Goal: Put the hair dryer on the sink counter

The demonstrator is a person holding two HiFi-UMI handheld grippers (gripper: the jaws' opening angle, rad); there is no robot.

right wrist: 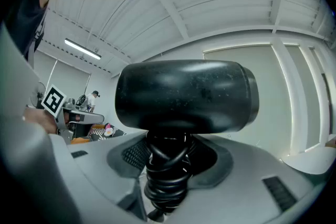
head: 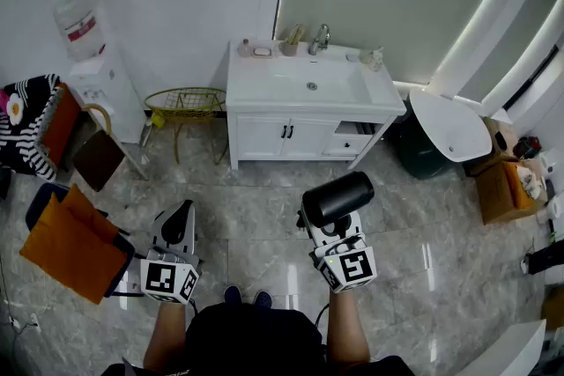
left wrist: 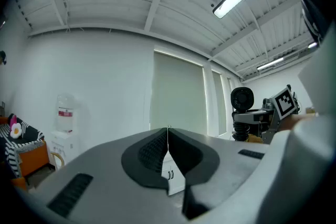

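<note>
A black hair dryer stands upright in my right gripper, well short of the sink cabinet. In the right gripper view its barrel lies across the frame and its cord-wrapped handle sits between the jaws, which are shut on it. My left gripper hovers over the floor at the left, with nothing in it. Its pads meet in the left gripper view. The white sink counter with its basin stands ahead against the wall.
On the counter are a soap dish, a cup, a faucet and a small item. A drawer hangs open. A wire basket stand, water dispenser, orange chairs and a white round table surround the floor.
</note>
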